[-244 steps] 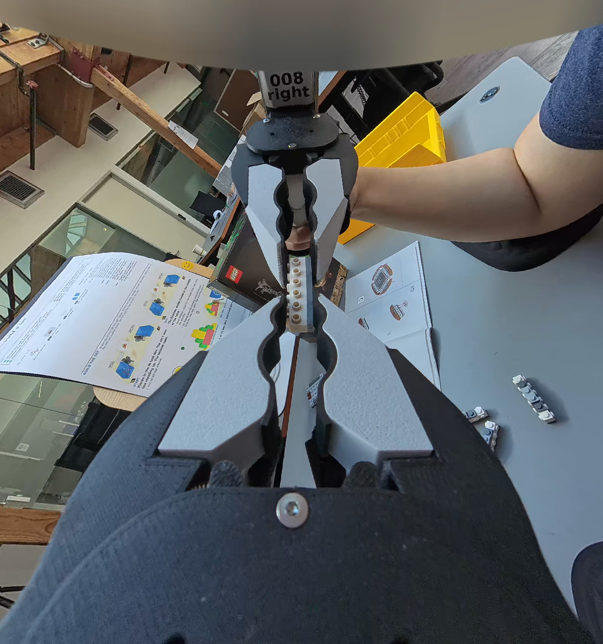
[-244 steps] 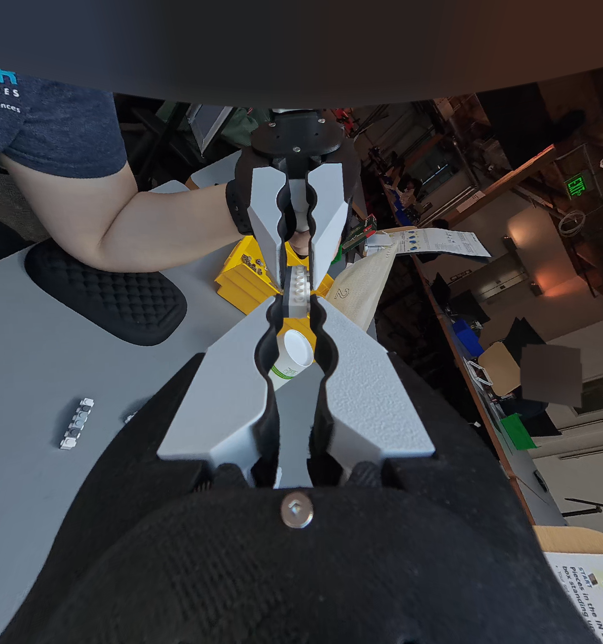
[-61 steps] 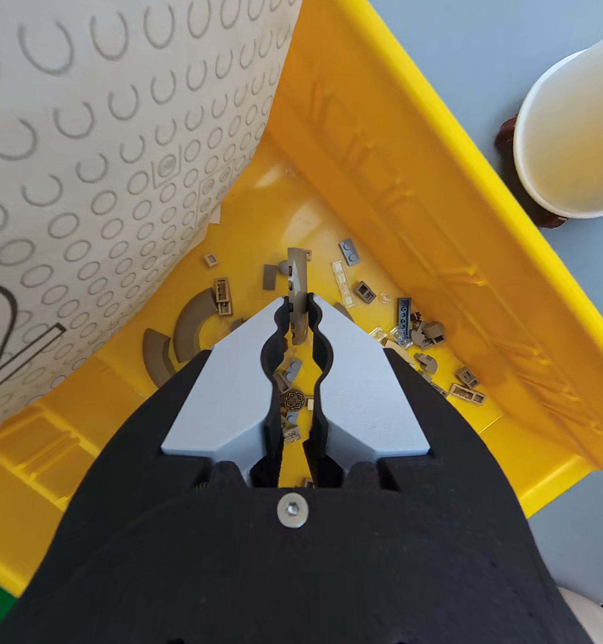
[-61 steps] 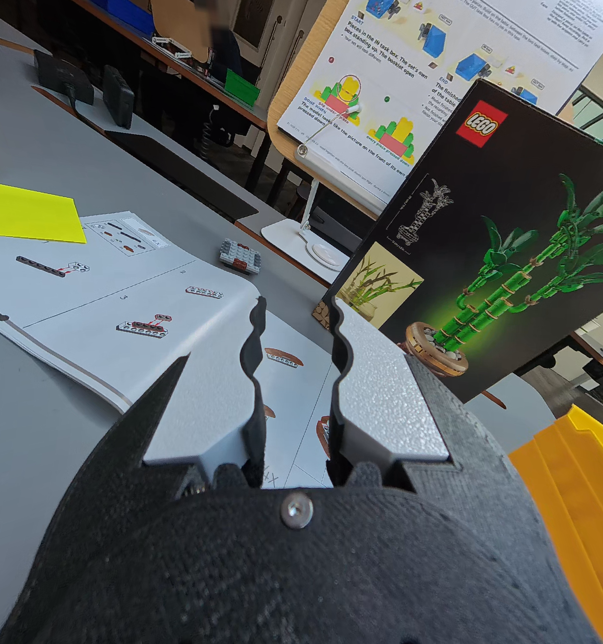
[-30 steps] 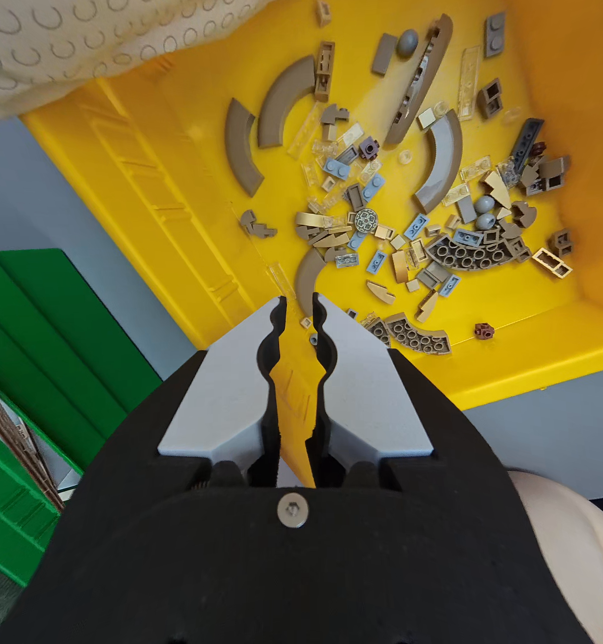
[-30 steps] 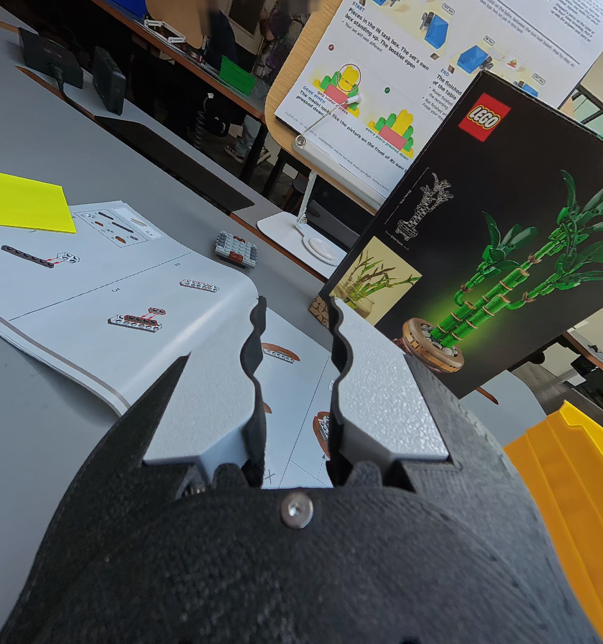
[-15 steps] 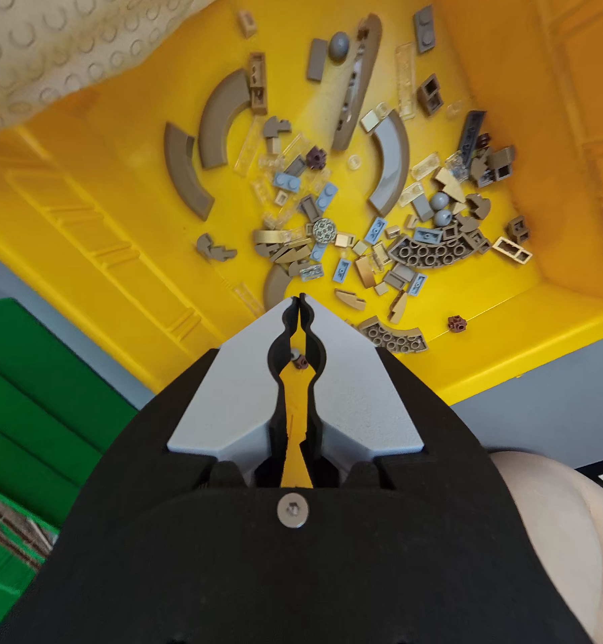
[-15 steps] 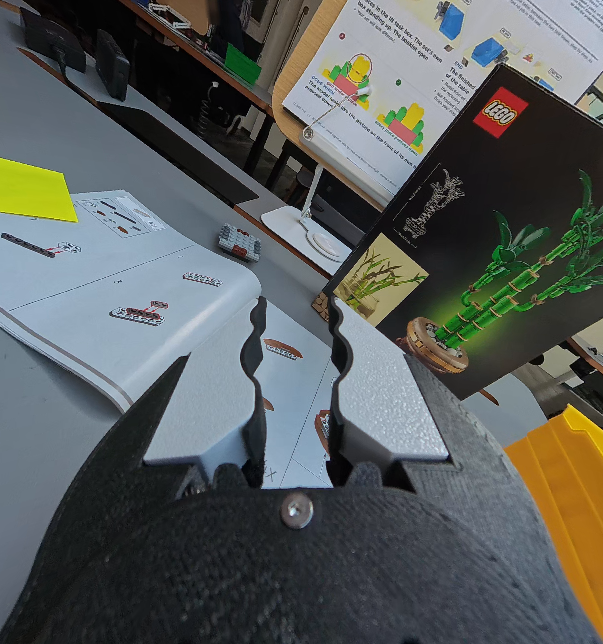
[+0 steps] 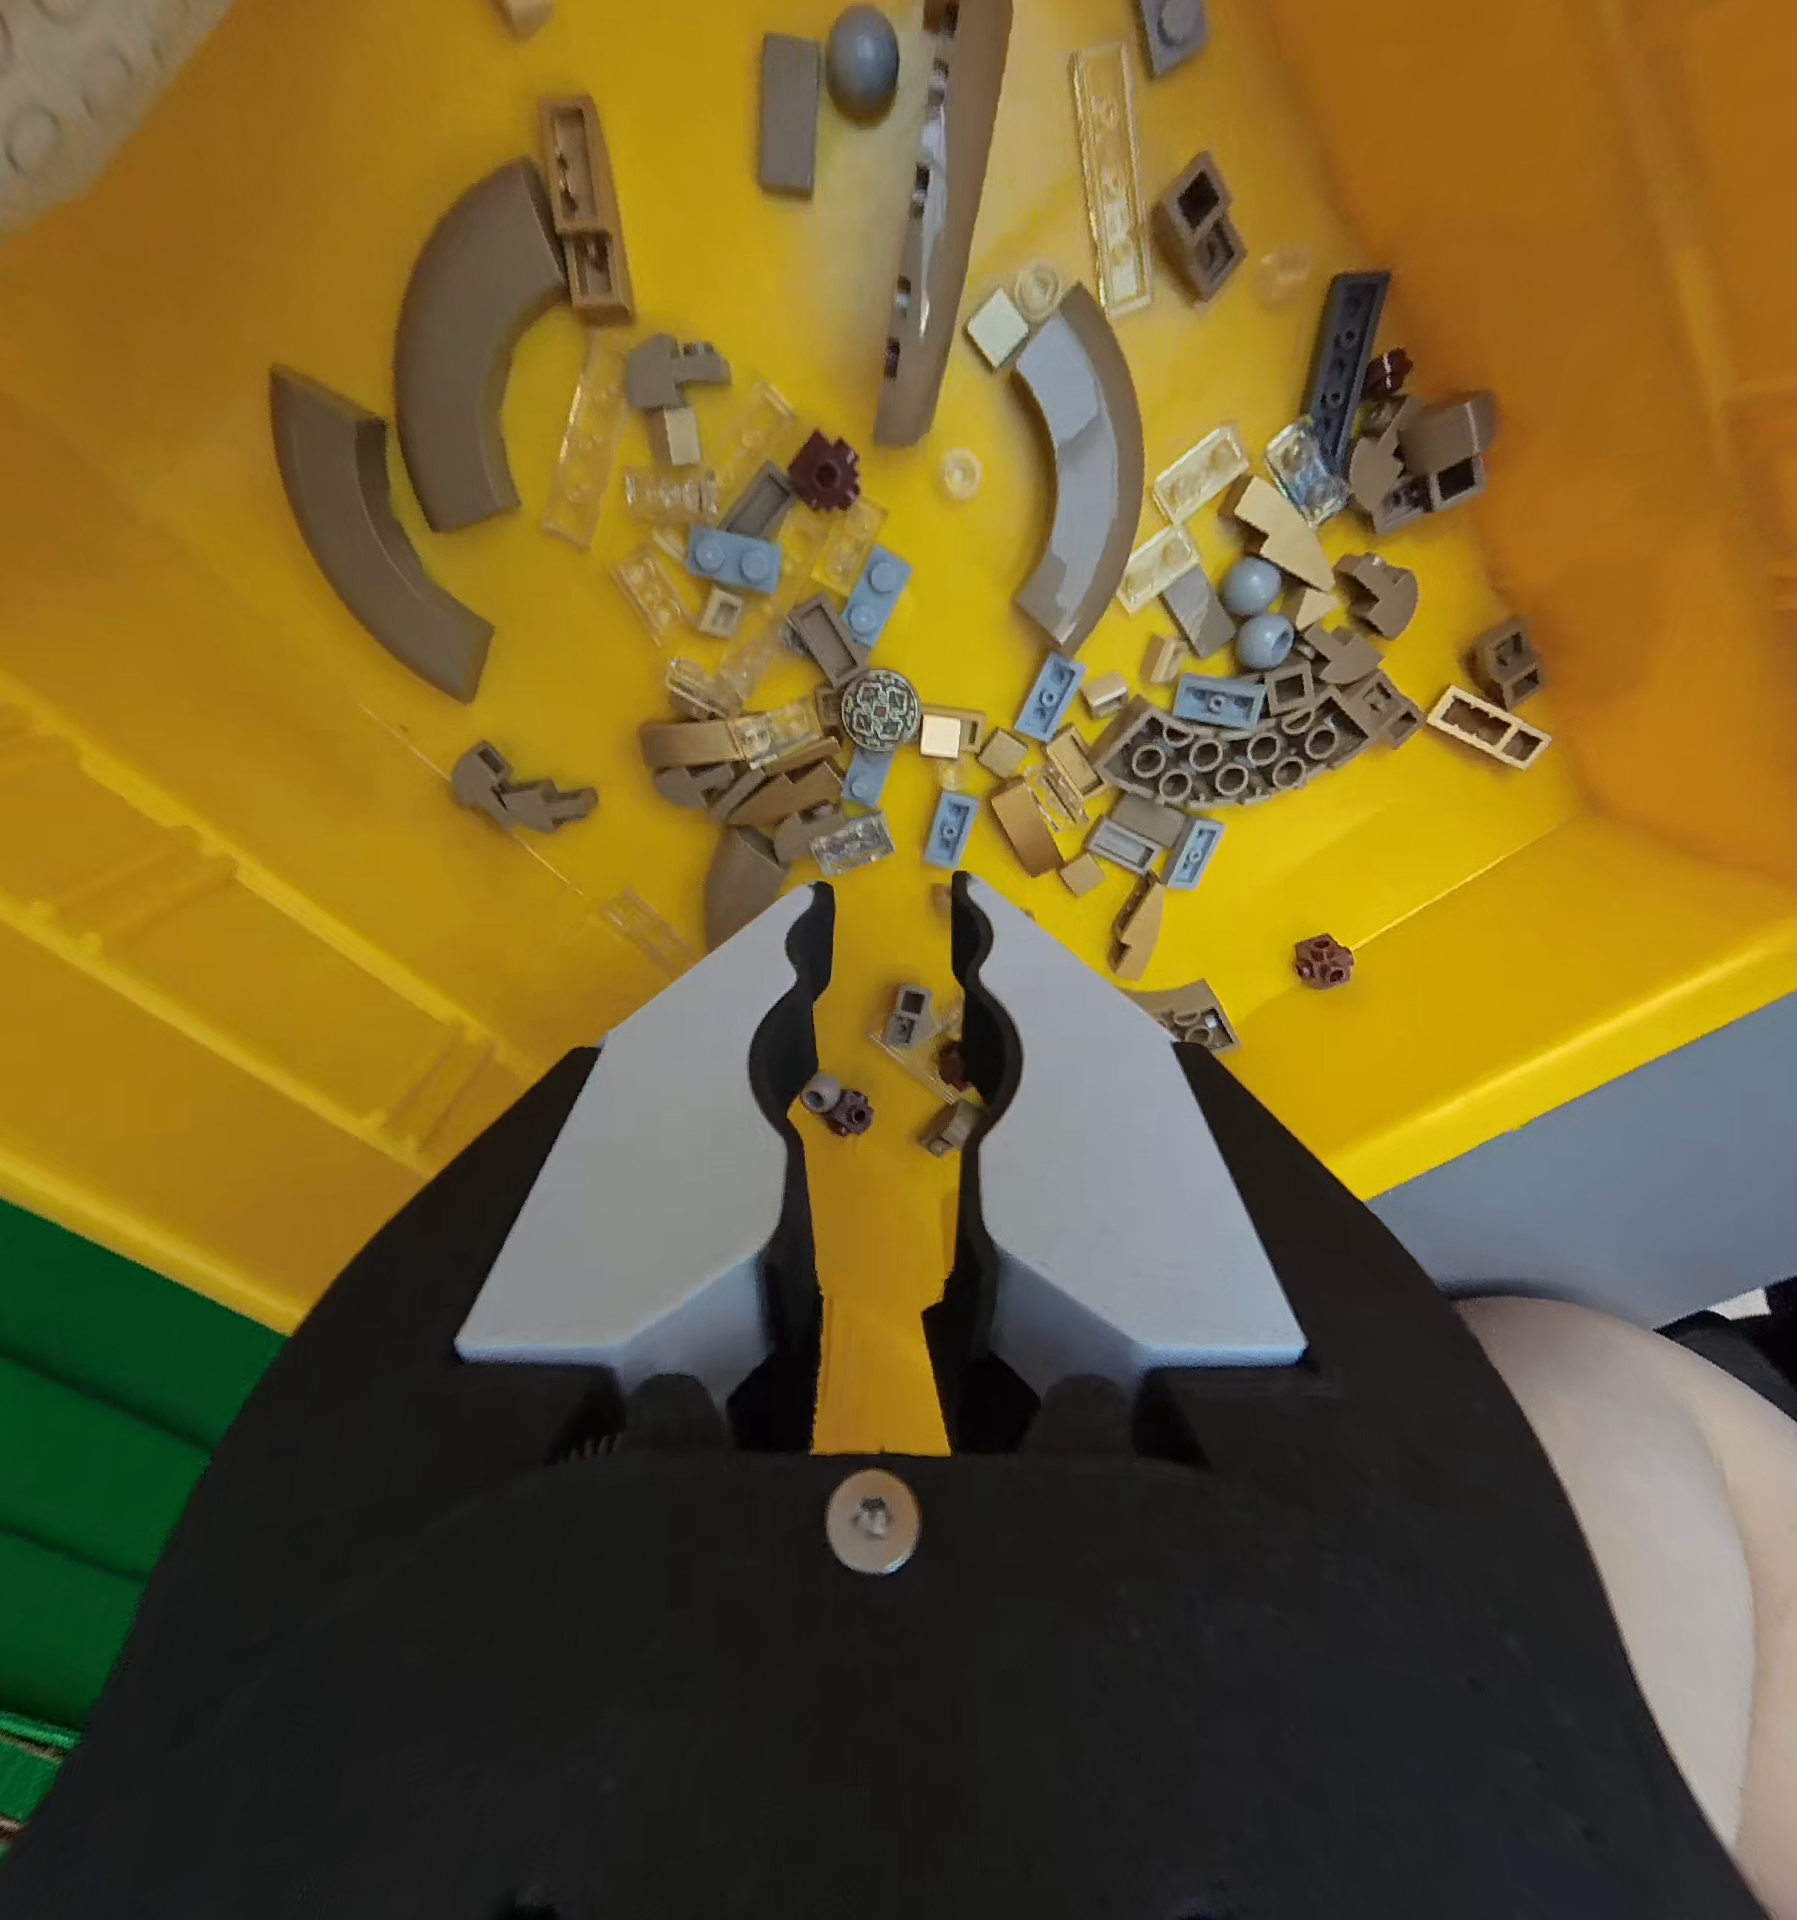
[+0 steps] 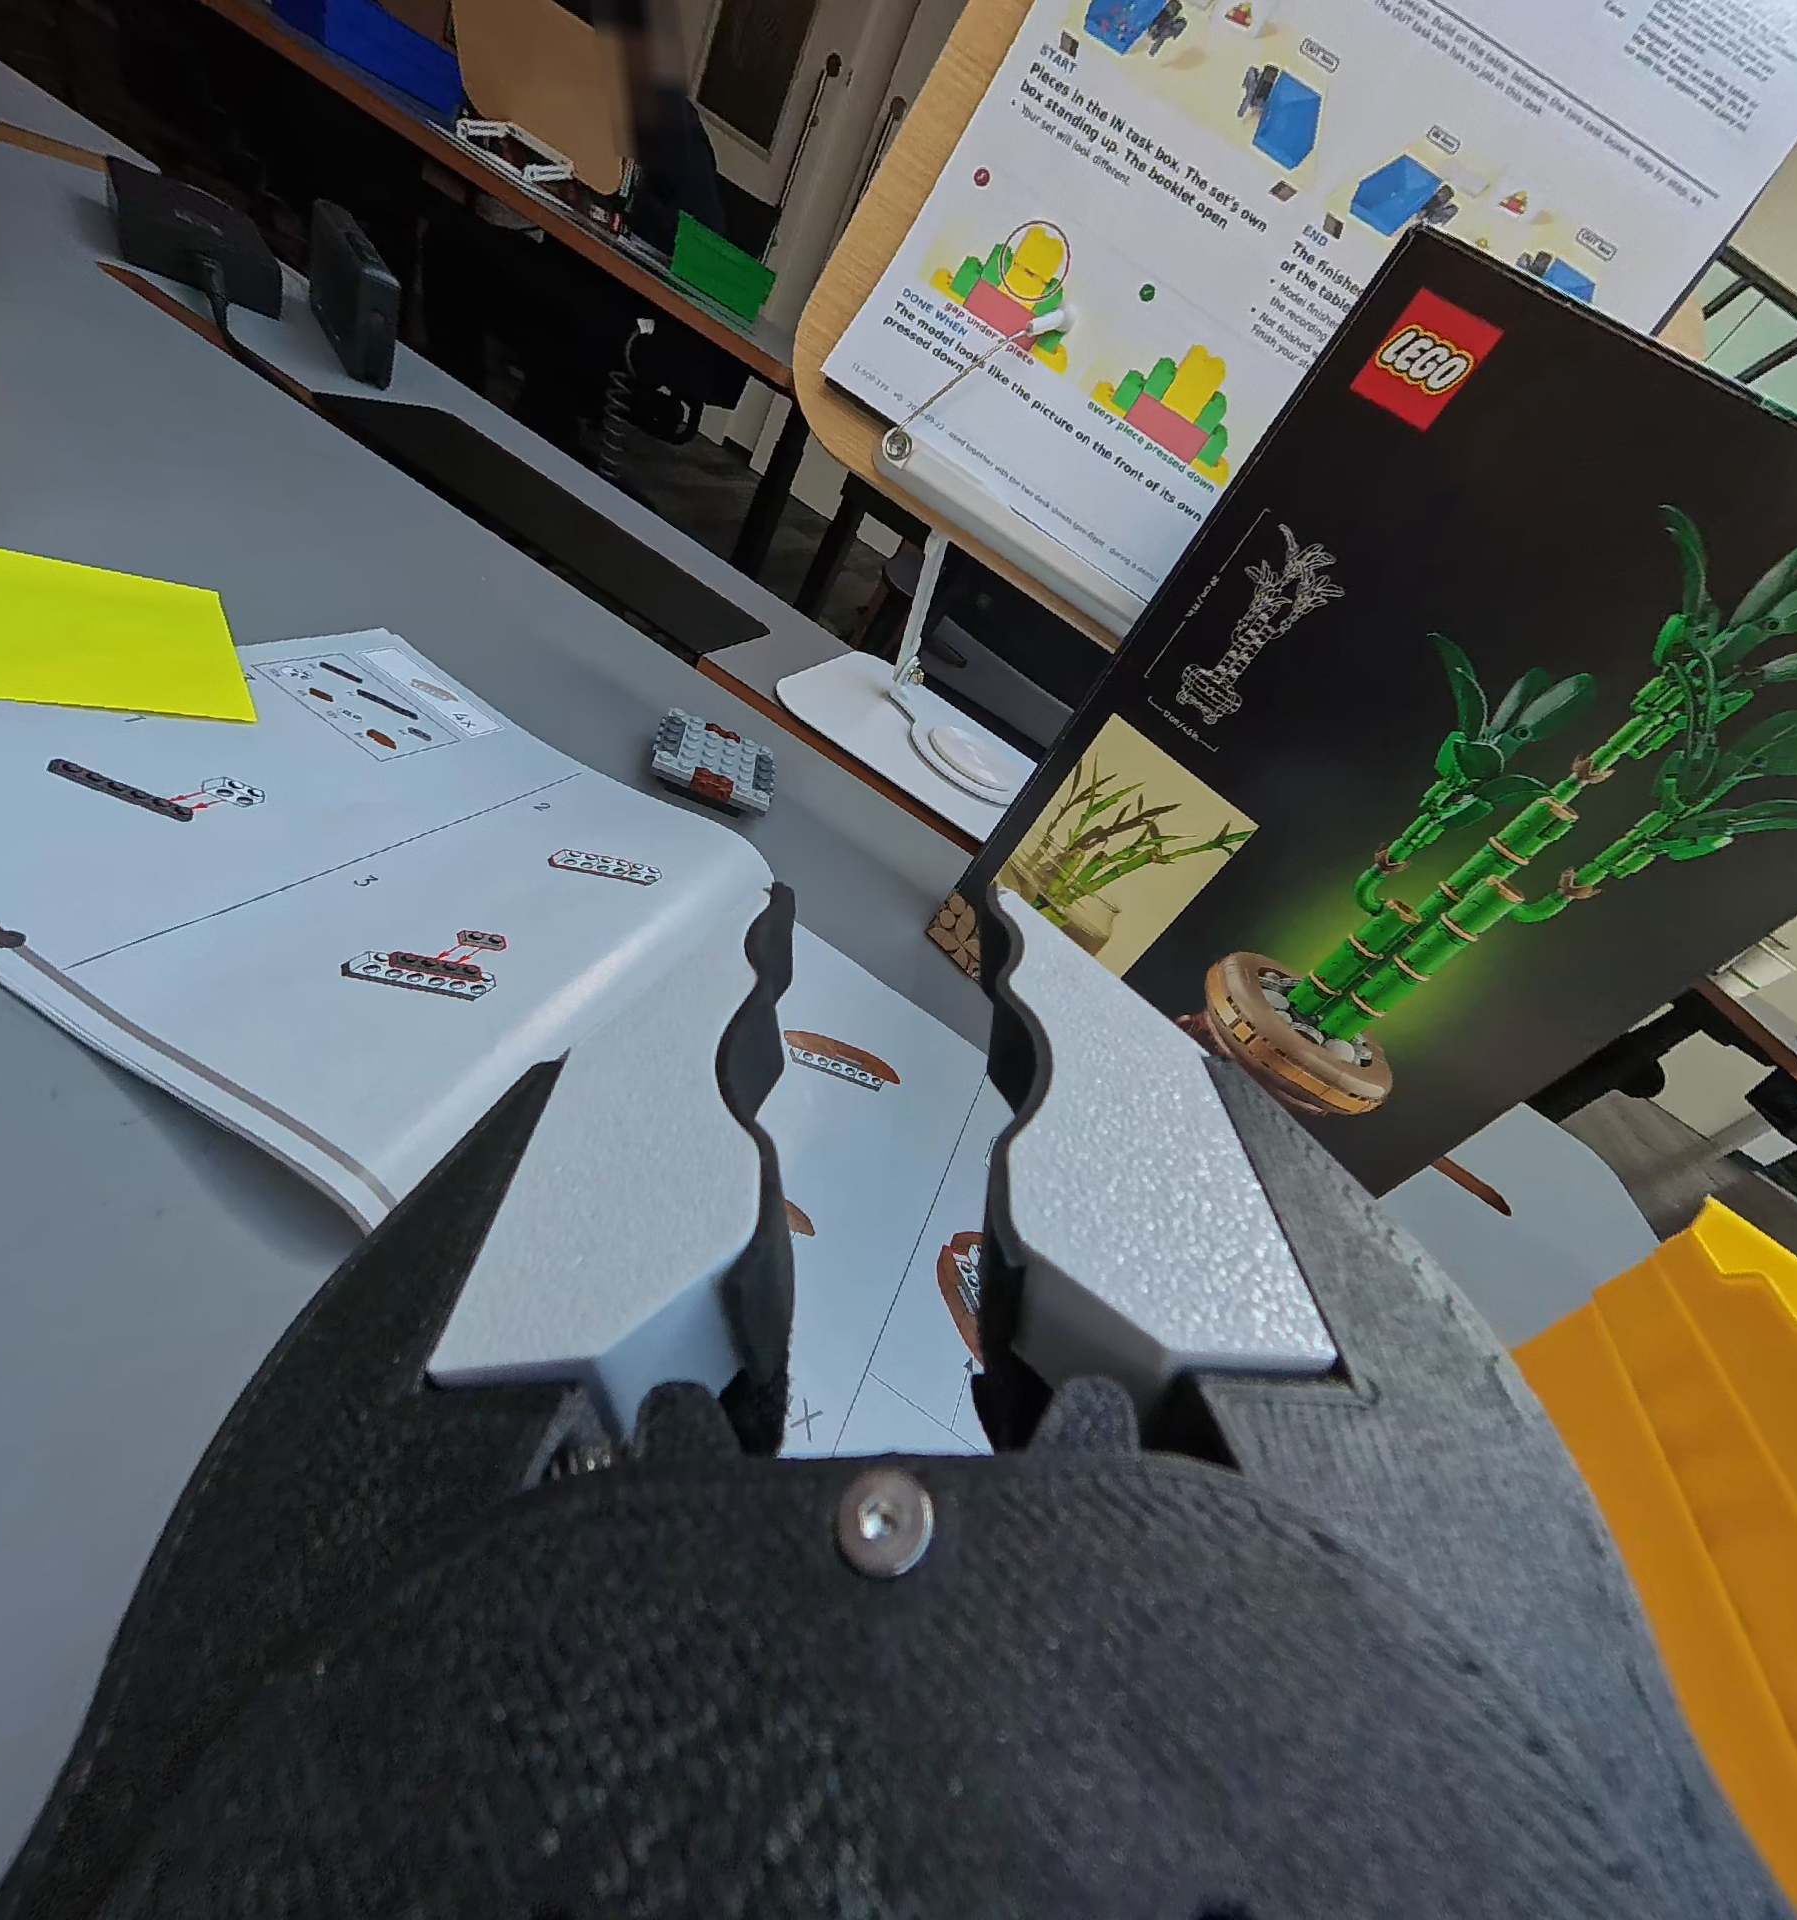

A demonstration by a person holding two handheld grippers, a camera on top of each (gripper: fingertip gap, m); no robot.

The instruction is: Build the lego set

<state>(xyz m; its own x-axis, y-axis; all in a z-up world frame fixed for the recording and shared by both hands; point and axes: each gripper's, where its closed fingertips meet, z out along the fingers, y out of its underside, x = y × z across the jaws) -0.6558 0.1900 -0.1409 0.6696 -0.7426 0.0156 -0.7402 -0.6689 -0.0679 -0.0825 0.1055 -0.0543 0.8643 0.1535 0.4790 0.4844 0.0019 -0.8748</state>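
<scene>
Your left gripper points down into the yellow bin, its jaws a narrow gap apart and holding nothing, the tips just short of the scattered lego pieces. Tan curved pieces lie toward the bin's left side, a round patterned tile sits near the middle of the floor, and a small dark red stud rests alone near the bin's right corner. A few tiny bits show between your fingers. A green bin sits just beside the yellow one at lower left. Your right gripper hangs low over the grey tabletop, jaws parted wide and empty, above the open instruction booklet. Past the booklet's far edge sits a small grey built assembly. The lego box stands upright to the right of it, and an instruction sheet rests on a stand behind. A yellow-green sheet lies on the booklet's left end.
</scene>
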